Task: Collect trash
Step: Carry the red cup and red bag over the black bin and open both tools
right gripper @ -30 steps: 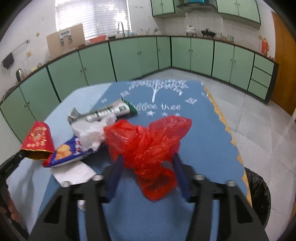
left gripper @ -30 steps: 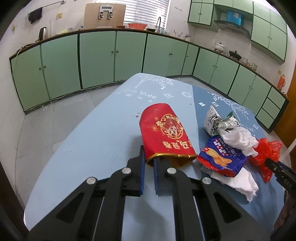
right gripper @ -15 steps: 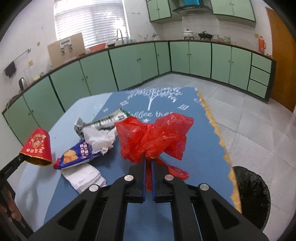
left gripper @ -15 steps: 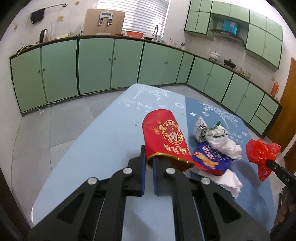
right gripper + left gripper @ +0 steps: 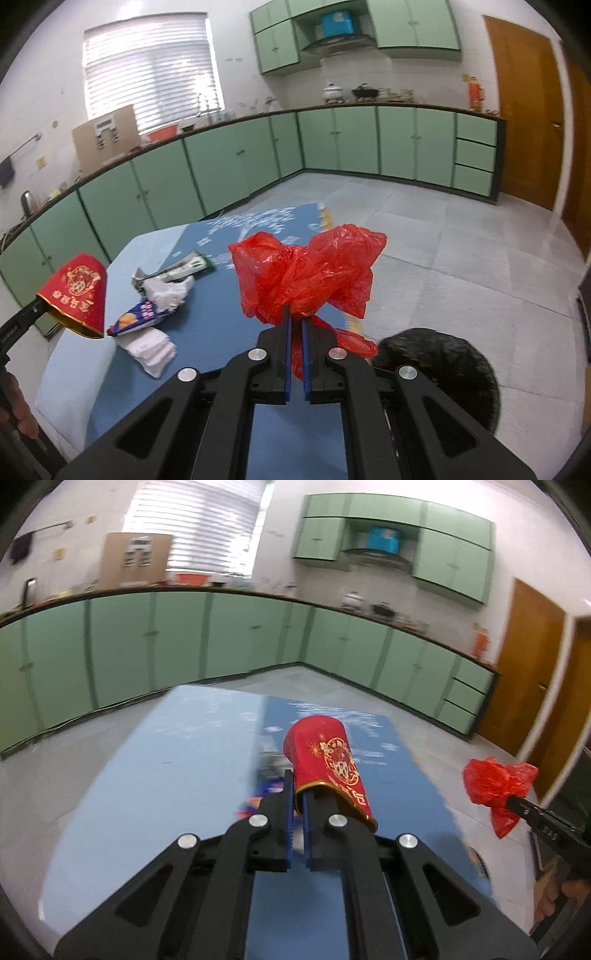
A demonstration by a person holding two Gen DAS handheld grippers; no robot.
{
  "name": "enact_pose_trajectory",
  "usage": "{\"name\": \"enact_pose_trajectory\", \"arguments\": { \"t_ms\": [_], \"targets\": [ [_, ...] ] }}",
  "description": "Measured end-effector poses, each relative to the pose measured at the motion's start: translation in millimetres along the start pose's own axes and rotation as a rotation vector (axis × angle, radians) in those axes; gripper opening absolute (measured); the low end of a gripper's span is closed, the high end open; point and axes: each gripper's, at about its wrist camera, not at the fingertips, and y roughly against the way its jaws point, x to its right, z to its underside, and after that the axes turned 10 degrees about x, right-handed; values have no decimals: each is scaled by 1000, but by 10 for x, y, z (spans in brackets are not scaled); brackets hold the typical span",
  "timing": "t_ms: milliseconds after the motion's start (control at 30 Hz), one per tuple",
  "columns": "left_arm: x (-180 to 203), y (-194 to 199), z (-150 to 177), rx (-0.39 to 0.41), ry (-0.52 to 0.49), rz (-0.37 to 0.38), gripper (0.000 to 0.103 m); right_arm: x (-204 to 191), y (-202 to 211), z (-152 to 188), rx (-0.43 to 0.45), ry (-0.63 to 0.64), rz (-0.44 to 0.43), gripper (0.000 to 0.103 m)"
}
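The left gripper [image 5: 299, 801] pinches the rim of the red cup [image 5: 325, 760], lifted over the table [image 5: 166, 775]; light and crushable, best held by the rim. The right gripper [image 5: 295, 321] pinches the limp, slippery red bag [image 5: 306, 273] at its bunched middle. The black bin [image 5: 443, 373] sits right, contents unseen.

Daylight enters through the slatted window [image 5: 147, 74], which glares white, and the kitchen is evenly bright with soft shadows. The left wrist view is smeared by motion blur, the right wrist view sharper. Both bend straight lines and darken to black at the corners.
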Motion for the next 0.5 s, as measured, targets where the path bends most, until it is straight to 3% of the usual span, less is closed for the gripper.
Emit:
{"name": "enact_pose_trajectory", "arguments": {
  "t_ms": [367,500],
  "targets": [
    [1554,-343,291,-73,-97,351,3,919,526,120,29,-69,197,5],
    [2024,-509,433,-109,-134,427,3,1207,585,225,16,-94,247,5]
  ]
}}
